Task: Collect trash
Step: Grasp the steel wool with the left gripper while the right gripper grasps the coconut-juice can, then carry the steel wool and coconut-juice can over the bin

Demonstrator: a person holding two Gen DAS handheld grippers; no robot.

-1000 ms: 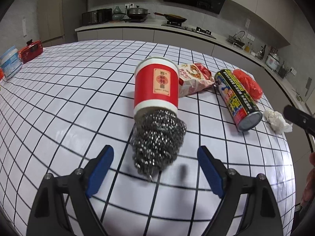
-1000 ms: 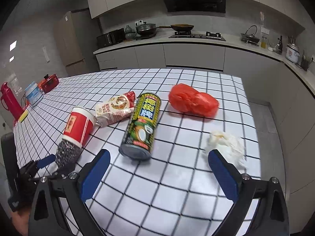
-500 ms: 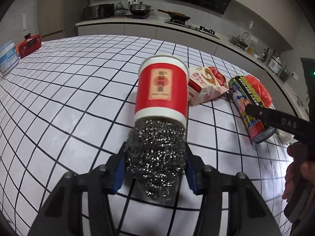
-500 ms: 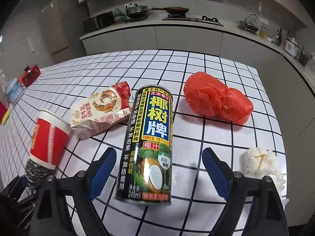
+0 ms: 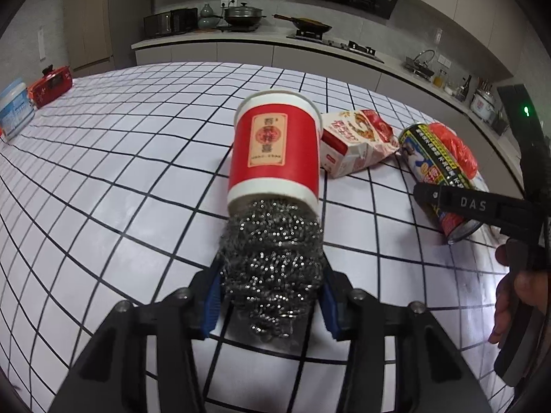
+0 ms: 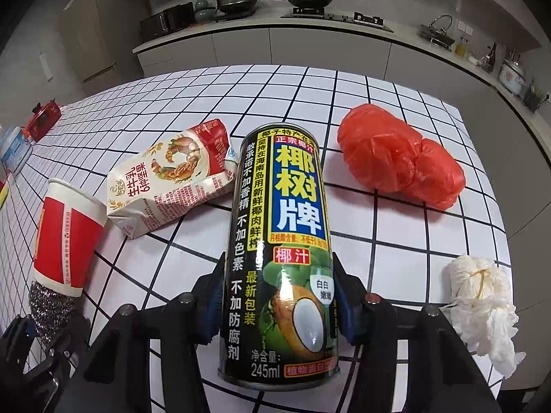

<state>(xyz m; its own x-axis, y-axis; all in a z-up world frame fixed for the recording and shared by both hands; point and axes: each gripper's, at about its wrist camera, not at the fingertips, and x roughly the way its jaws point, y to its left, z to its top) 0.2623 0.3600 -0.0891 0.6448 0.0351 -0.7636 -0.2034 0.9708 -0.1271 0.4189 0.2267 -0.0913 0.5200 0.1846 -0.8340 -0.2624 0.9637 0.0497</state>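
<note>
My left gripper (image 5: 272,296) is shut on a ball of steel wool (image 5: 272,258) that lies against the base of a tipped red paper cup (image 5: 275,151). In the right wrist view a black coconut-juice can (image 6: 279,223) lies on its side, pointing away from me. My right gripper (image 6: 277,306) is closing, and its blue pads (image 6: 341,306) press both sides of the can near its bottom end. A crumpled milk carton (image 6: 168,179) lies between cup and can. A red plastic bag (image 6: 399,168) and a wad of white tissue (image 6: 482,299) lie to the can's right.
Everything lies on a white table with a black grid (image 5: 103,172). A blue-white tub (image 5: 15,110) and a red box (image 5: 51,82) stand at its far left edge. A kitchen counter with a stove runs behind. A hand (image 5: 516,292) holds the right gripper.
The left jaws have shut around the steel wool. The right gripper came forward and down over the can, and its jaws have narrowed onto the can's sides.
</note>
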